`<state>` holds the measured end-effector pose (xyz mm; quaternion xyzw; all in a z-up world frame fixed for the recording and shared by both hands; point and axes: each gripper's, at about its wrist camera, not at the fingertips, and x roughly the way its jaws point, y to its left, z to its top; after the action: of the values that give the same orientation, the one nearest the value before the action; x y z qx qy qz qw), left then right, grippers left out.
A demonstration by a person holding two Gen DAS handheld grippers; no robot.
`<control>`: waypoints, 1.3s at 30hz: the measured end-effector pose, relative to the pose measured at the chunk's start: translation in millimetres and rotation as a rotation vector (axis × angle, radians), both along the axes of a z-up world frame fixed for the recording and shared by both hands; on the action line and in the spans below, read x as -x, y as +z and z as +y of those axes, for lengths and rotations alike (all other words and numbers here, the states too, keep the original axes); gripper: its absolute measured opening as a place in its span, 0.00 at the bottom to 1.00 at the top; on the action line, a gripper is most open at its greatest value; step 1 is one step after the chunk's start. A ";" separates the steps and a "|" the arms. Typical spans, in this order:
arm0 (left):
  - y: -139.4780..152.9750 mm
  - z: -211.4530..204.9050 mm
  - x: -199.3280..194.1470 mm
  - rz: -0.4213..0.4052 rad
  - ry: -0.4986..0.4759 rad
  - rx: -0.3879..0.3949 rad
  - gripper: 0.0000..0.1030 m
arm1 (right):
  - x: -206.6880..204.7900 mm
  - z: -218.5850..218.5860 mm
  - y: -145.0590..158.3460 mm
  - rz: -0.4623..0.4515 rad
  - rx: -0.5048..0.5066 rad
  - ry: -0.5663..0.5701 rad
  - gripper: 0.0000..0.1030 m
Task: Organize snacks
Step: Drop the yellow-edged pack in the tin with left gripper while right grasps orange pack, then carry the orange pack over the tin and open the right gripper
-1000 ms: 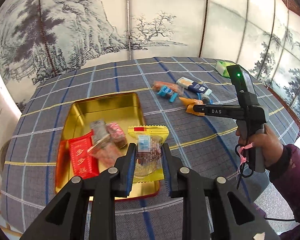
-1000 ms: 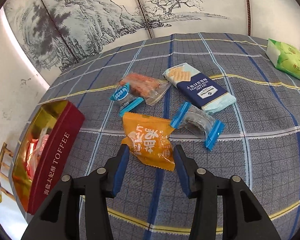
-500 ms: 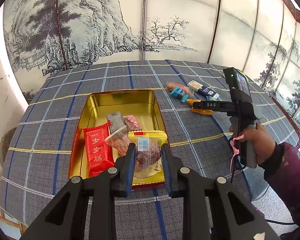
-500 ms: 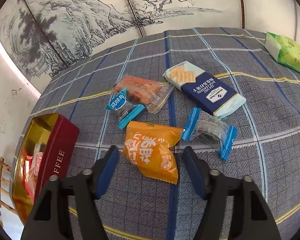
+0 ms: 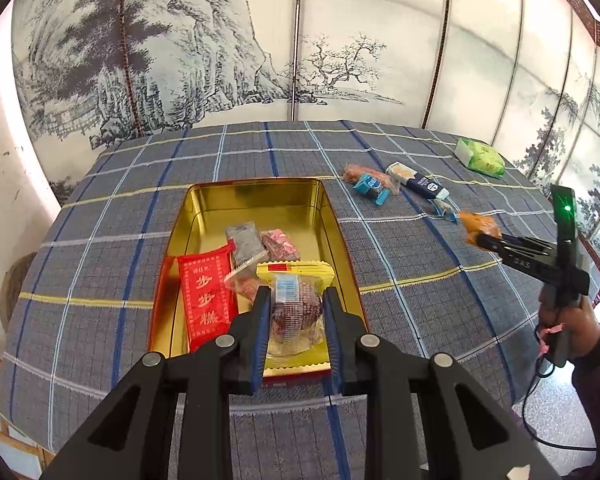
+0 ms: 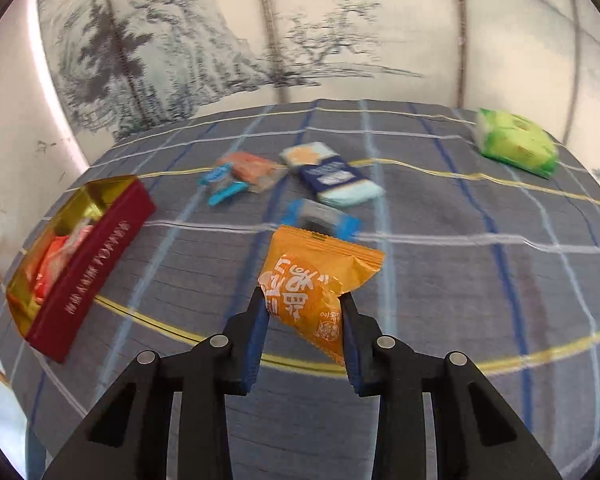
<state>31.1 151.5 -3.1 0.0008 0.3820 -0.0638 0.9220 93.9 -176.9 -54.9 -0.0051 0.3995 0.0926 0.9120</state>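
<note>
Gripping yellow-edged snack packet (image 5: 295, 312), left gripper (image 5: 296, 314) has pads pressed on both its sides, above near end of gold tin (image 5: 256, 196). Right gripper (image 6: 305, 312) jaws just closing, now pinch orange packet (image 6: 312, 280), which seems lifted off checked tablecloth (image 6: 460, 280); view blurred. Red packet (image 5: 208, 300) lies inside tin. Blue biscuit pack (image 6: 332, 180) and green pack (image 6: 516, 144) lie on cloth, well apart.

Yellow-wrapped cake (image 5: 294, 312) between left gripper (image 5: 295, 334) jaws — above gold tin (image 5: 256, 200).
</note>
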 end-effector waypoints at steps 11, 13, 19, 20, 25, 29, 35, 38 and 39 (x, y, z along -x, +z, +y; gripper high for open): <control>-7.7 15.0 -98.6 0.010 -0.027 -0.173 0.21 | -3.7 -48.6 -12.6 0.032 -0.034 -0.113 0.34; -13.6 20.4 -117.9 0.023 -0.038 -0.209 0.21 | -4.6 -50.4 -13.2 0.037 -0.043 -0.118 0.34; -28.5 37.3 -156.1 0.037 -0.017 -0.252 0.21 | -5.9 -53.2 -14.4 0.043 -0.055 -0.126 0.34; -29.0 40.4 -158.1 0.037 -0.011 -0.246 0.21 | -6.1 -54.1 -14.7 0.043 -0.055 -0.124 0.34; -17.2 47.8 -144.6 0.001 0.020 -0.190 0.22 | -6.0 -54.0 -14.7 0.043 -0.054 -0.125 0.34; -7.6 34.0 -111.7 -0.047 0.046 -0.191 0.27 | -6.1 -54.4 -14.6 0.042 -0.055 -0.127 0.34; 1.9 11.6 -57.6 -0.094 0.124 -0.184 0.56 | -7.2 -52.7 -14.7 0.039 -0.038 -0.123 0.34; 6.5 1.8 -35.5 -0.115 0.186 -0.229 0.68 | -5.9 -47.2 -13.9 0.046 -0.037 -0.111 0.34; 8.2 0.7 -30.1 -0.120 0.193 -0.226 0.68 | -4.8 -44.8 -12.8 0.052 -0.053 -0.108 0.34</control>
<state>61.3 152.1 5.2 0.0718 0.3294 0.0687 0.9389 98.8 -221.7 -67.7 0.0429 0.4200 0.0538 0.9049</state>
